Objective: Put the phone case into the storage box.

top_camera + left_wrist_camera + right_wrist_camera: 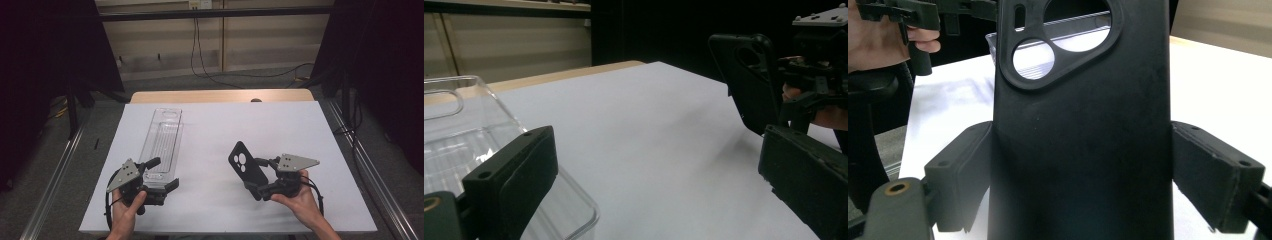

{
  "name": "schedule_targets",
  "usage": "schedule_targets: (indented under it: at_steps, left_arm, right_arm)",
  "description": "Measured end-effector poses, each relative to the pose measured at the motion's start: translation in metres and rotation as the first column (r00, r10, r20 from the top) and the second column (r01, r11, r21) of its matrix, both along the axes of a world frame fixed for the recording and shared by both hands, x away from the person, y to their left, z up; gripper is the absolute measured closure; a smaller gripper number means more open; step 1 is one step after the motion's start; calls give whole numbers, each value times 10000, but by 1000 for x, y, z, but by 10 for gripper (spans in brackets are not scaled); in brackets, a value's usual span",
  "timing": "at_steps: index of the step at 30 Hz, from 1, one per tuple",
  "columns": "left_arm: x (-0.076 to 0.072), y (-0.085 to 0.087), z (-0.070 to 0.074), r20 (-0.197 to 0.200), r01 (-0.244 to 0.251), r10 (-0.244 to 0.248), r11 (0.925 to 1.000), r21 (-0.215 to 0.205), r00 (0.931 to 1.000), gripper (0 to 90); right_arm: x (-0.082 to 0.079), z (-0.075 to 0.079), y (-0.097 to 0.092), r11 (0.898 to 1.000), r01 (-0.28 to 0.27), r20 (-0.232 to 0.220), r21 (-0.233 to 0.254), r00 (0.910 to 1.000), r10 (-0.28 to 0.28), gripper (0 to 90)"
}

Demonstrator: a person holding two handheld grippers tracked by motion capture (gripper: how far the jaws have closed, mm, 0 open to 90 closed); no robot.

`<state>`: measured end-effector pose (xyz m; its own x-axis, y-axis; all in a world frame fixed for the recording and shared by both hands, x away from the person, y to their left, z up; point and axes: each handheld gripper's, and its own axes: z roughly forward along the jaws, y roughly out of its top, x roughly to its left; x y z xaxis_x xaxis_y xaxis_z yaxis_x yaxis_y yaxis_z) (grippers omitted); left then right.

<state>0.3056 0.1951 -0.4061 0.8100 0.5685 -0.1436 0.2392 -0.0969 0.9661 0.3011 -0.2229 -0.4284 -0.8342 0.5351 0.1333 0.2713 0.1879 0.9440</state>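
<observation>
Setting: a table covered with a white sheet (225, 135), its wooden edge (220, 95) showing at the far side, in a room with pale wall panels, dark curtains to either side and cables trailing on the grey floor. Item one: a black phone case (246, 167), with a rounded camera cut-out holding circular openings near its upper end, raised off the sheet at the right-front of the table and tilted with its top leaning toward the left. In the right gripper view the case (1083, 150) stands upright between the two black jaws, whose pads press against its long edges on either side. Item two: the right gripper (260, 175), held in the person's right hand (300, 200), jaws set wide and clamped on the case across its width, grey three-cornered plate on top. Item three: a long clear plastic tray (162, 142), lying flat on the sheet at the left, running from near the front toward the far edge. Item four: the left gripper (164, 172), held in the left hand (125, 212), jaws spread wide apart and holding nothing, one jaw above the tray's near end, the other beside it over the sheet. In the left gripper view the tray (454, 135) lies beside the near jaw, and the case (751, 87) appears farther off, well apart from the tray.
</observation>
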Motion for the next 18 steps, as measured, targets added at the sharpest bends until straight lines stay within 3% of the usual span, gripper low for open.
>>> schedule_targets:
  at_steps: [4, 9, 12, 18]
  left_arm:
    - [1, -8, 1, 12, 284, -285, 9993, 256, 9996, 26]
    - [5, -14, 0, -242, 666, -657, 9969, 408, 9975, 29]
    - [7, -19, -3, -241, 865, -849, 9934, 750, 9961, 33]
    - [13, -27, -2, -418, 1170, -1145, 9911, 637, 9925, 38]
  right_arm:
    - [0, 0, 1, 10000, -66, 5, -17, 10000, 66, 144]
    - [1, 0, 2, 9998, -172, 10, 42, 9999, 172, 144]
    - [1, 0, 3, 9998, -191, 23, 46, 9998, 191, 144]
    - [3, -1, 4, 9996, -276, -20, 79, 9996, 277, 144]
